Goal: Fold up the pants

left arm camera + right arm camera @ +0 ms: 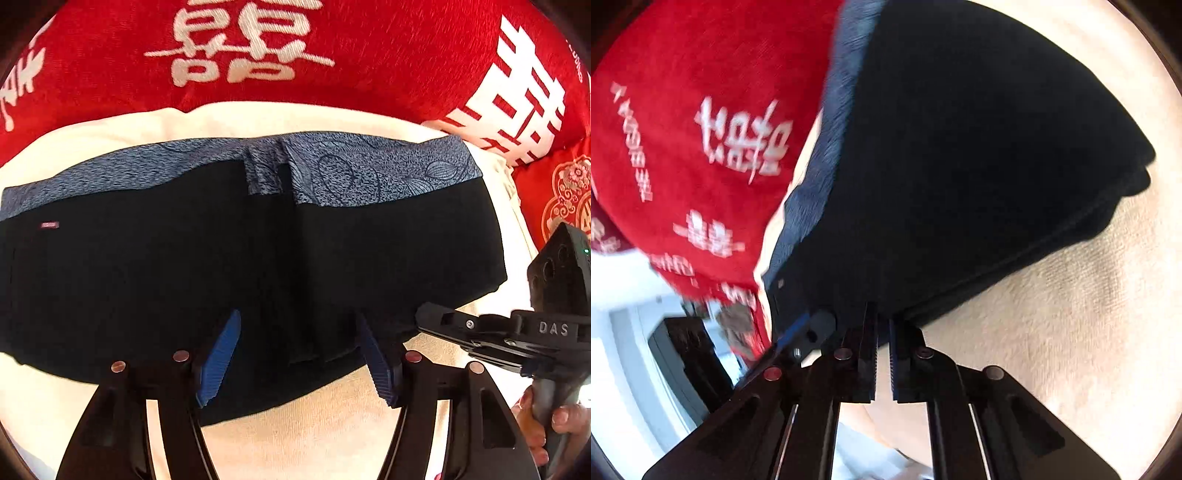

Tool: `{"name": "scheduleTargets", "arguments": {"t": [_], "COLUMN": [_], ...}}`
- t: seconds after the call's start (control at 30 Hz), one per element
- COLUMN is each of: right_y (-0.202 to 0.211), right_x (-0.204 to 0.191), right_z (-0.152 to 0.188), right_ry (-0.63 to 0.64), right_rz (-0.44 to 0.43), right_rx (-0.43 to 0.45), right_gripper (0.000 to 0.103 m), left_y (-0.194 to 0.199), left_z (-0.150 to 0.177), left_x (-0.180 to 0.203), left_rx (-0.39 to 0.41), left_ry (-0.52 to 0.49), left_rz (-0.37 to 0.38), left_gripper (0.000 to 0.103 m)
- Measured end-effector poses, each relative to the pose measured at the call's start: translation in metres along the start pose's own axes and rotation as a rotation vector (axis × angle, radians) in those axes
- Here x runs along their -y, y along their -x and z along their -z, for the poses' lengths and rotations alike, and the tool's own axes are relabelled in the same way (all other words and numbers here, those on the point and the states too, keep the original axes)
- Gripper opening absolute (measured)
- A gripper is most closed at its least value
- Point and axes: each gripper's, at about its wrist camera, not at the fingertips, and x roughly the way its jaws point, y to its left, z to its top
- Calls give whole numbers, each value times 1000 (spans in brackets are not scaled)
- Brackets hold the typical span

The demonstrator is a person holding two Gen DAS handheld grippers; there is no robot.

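Note:
The black pants [155,266] with a blue patterned waistband [351,173] lie folded on a cream towel [325,424]. My left gripper [297,334] is open, its blue fingers [221,354] spread over the near edge of the pants. My right gripper [424,319] reaches in from the right at the pants' near right edge. In the right wrist view the right gripper [882,314] is shut on the edge of the black pants [960,166], which fill the upper frame.
A red blanket with white characters [406,55] lies behind the towel and also shows in the right wrist view [701,129]. The cream towel [1071,314] spreads to the right. A person's hand [546,424] holds the right gripper's handle.

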Motion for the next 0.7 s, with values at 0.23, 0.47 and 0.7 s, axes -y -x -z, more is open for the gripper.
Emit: {"name": "scheduleTargets", "arguments": {"t": [0.23, 0.47, 0.7], "right_y": [77, 94, 51], "right_x": [-40, -35, -18], "right_z": [-24, -119, -110], "right_ry": [246, 262, 314], "right_rz": [112, 205, 308], "right_rx": [132, 207, 204], "right_gripper": [24, 21, 21], "left_y": [40, 13, -35], "left_z": [-27, -77, -46], "left_x": [15, 55, 56], "left_rx": [101, 124, 129], "left_ry": [-50, -90, -128], "left_rz": [-22, 6, -141], "left_gripper": [66, 66, 66]}}
